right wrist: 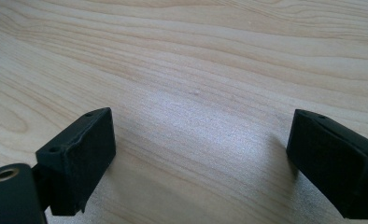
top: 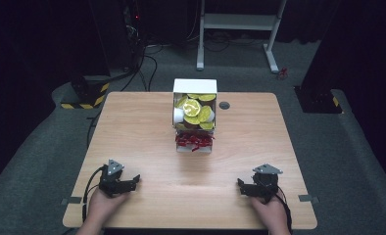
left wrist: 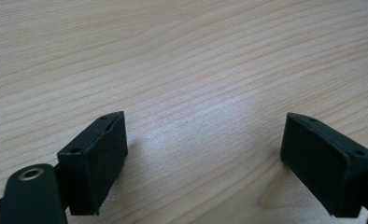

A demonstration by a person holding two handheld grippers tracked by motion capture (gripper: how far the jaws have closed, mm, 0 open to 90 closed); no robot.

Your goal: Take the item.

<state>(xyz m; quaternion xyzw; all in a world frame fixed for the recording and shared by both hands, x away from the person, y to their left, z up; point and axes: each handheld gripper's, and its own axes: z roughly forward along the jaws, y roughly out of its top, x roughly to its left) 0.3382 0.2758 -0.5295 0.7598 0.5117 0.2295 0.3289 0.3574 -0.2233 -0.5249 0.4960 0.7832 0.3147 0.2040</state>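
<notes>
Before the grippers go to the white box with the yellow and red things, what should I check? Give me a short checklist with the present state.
1. Left gripper open, nothing between its fingers: ok.
2. Right gripper open, holding nothing: ok.
3. Bare table between both grippers and the white box: ok.
4. Box standing fully on the table: cannot tell, its far end sits at the back edge.
5. What the yellow pieces and red pieces are: cannot tell.

Red items [top: 194, 141] in the front compartment of the white box [top: 195, 86] are too small to identify; forearms are cut off by the bottom edge.
</notes>
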